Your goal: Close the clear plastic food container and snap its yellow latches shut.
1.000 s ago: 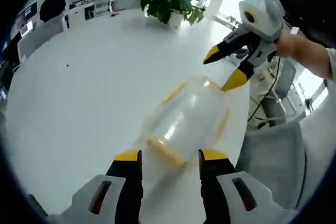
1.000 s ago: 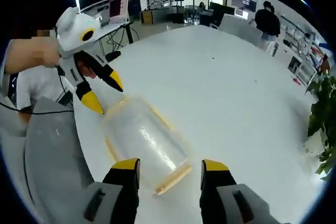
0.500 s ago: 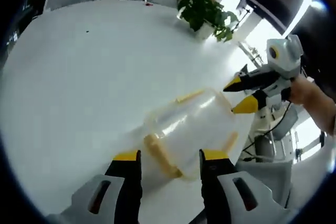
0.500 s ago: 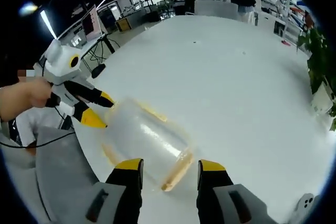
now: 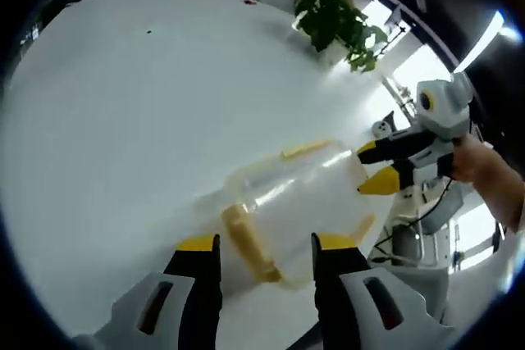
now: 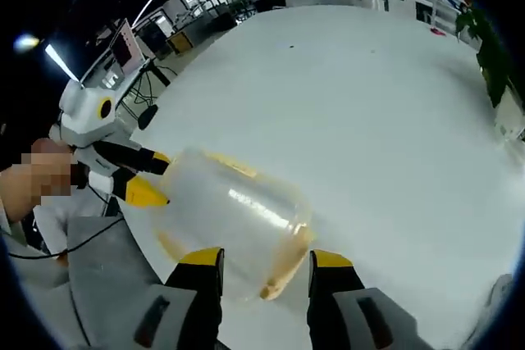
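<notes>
Both views are bright, with window light blown out at the right of the left gripper view. The white counter (image 5: 123, 120) glares evenly, with faint shadows. Motion blur softens the clear container (image 6: 230, 219), and fisheye distortion bends the edges.

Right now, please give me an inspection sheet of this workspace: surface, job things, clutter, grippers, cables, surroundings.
Surface: white table, plain and wide.
Job's things: clear plastic container with yellow latches, near the table's edge between both grippers.
Clutter: nothing seen on the table near the container.
Grippers: left gripper open, jaws either side of a latch; right gripper open at the opposite end.
Cables: black cable beside the grey chair.
Surroundings: potted plant; office desks and a monitor beyond.
</notes>
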`<state>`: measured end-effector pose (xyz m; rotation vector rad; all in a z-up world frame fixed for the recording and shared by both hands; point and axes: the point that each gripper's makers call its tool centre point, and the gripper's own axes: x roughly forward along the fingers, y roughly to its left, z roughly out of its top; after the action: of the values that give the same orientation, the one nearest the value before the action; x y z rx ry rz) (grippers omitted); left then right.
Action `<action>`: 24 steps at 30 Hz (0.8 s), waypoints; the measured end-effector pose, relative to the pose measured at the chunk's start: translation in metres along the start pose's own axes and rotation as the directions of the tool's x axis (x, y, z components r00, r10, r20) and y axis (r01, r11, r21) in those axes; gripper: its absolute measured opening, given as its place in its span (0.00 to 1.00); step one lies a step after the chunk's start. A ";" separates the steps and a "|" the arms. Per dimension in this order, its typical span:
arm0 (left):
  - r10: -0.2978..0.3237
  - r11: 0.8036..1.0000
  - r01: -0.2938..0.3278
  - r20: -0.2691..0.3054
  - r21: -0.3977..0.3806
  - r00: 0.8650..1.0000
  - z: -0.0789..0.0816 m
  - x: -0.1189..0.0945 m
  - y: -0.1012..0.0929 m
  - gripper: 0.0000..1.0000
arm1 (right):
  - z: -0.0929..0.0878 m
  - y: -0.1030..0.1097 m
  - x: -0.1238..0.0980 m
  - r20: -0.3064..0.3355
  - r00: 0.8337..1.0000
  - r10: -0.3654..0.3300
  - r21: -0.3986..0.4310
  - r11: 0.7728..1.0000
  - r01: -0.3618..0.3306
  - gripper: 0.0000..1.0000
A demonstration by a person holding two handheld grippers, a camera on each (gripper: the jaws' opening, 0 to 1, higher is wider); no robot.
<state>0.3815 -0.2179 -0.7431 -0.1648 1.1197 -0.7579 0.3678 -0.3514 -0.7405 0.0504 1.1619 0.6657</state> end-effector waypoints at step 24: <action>-0.004 0.998 0.003 -0.022 -0.065 1.000 -0.003 0.006 -0.010 0.33 | 0.005 0.008 0.009 -0.043 0.987 -0.155 0.081 0.984 0.158 0.43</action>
<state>0.3756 -0.2280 -0.7445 -0.2142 1.1659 -0.7283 0.3709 -0.3386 -0.7426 0.0179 1.2152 0.4803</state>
